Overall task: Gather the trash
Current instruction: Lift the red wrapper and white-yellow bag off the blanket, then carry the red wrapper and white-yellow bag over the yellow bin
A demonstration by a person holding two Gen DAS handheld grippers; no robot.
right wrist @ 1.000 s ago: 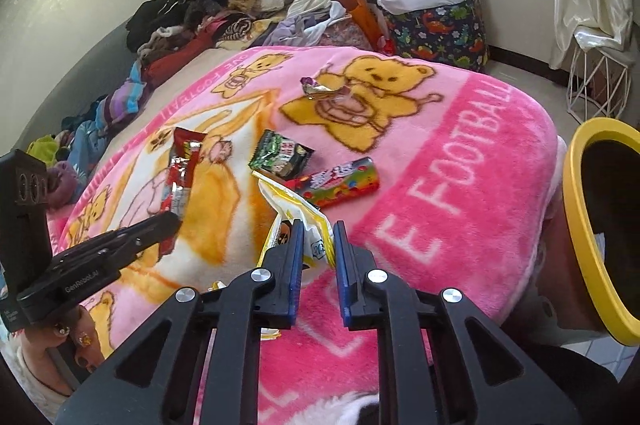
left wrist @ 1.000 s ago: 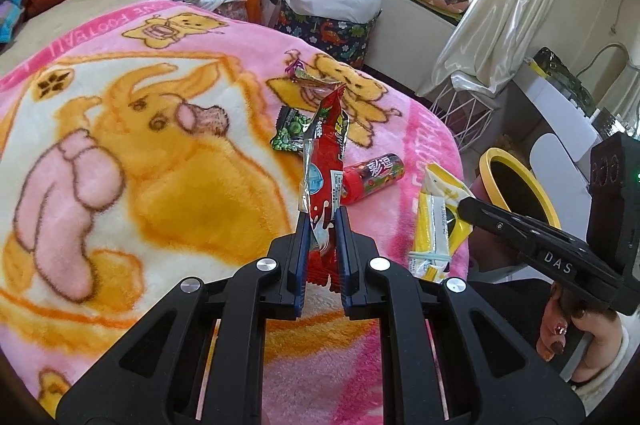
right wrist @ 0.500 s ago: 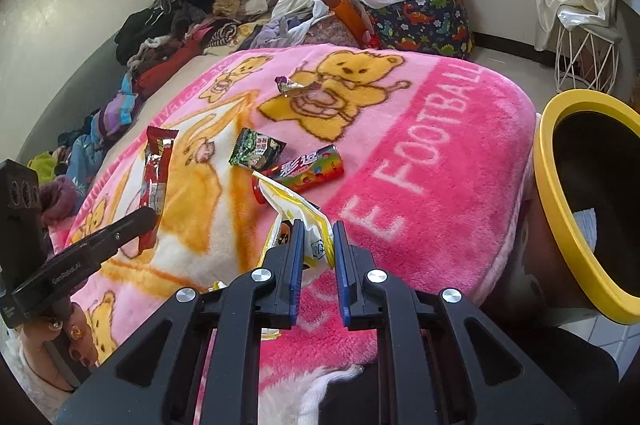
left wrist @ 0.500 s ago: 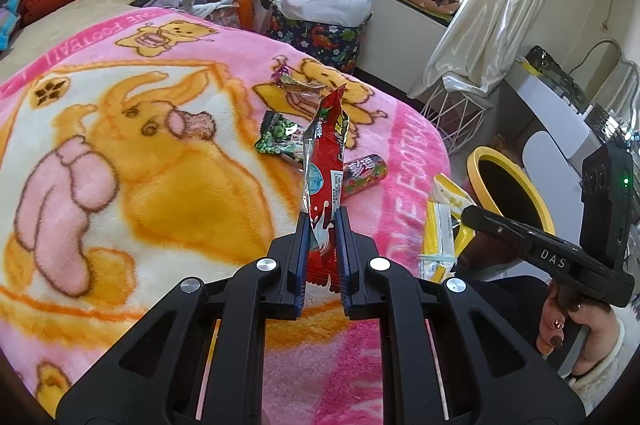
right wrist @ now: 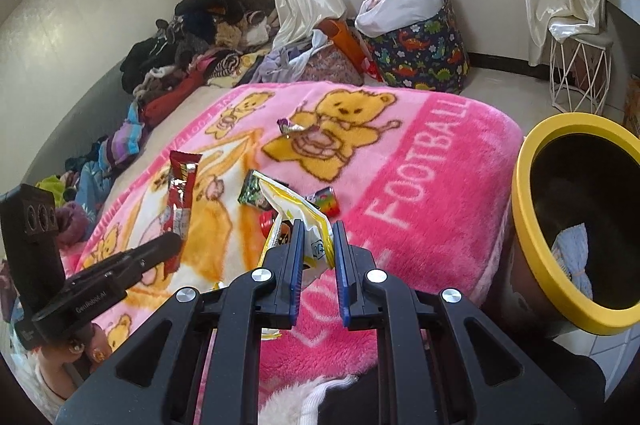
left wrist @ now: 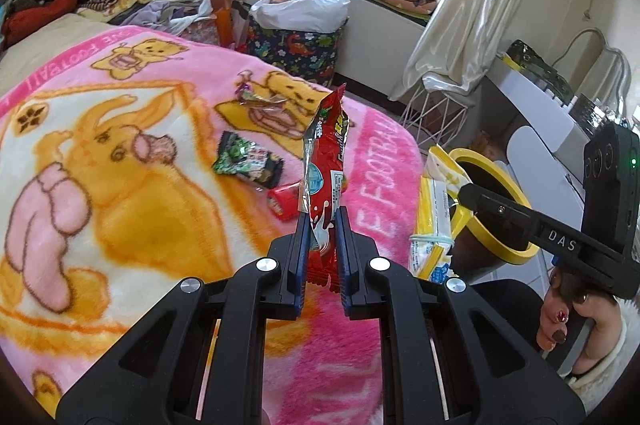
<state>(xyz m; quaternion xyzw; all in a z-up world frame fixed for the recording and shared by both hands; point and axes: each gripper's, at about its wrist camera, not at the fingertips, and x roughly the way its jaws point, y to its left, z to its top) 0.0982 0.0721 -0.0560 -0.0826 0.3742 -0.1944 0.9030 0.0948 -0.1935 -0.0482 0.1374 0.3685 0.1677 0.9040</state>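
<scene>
My left gripper (left wrist: 322, 221) is shut on a long red snack wrapper (left wrist: 326, 149), which stands upright above the pink blanket (left wrist: 120, 185). The same red wrapper (right wrist: 182, 185) shows at the left of the right wrist view. My right gripper (right wrist: 316, 235) is shut on a yellow and white wrapper (right wrist: 294, 215), seen also in the left wrist view as the yellow wrapper (left wrist: 434, 221) near the bin. The yellow-rimmed bin (right wrist: 532, 249) stands by the bed's edge at the right, its rim (left wrist: 486, 159) visible past the right gripper's arm. On the blanket lie a green packet (left wrist: 248, 163), a red tube (left wrist: 282, 201) and a crumpled foil wrapper (left wrist: 260, 99).
A dinosaur-print basket (right wrist: 420, 45) with a white bag stands on the floor beyond the bed. A white wire stand (right wrist: 580, 73) sits under the curtain. Clothes (right wrist: 192, 41) are piled along the wall. A hand (left wrist: 576, 321) holds the right gripper's handle.
Both grippers have risen and drifted toward the bin with their wrappers still held. The bin's opening looms larger in the right wrist view.
</scene>
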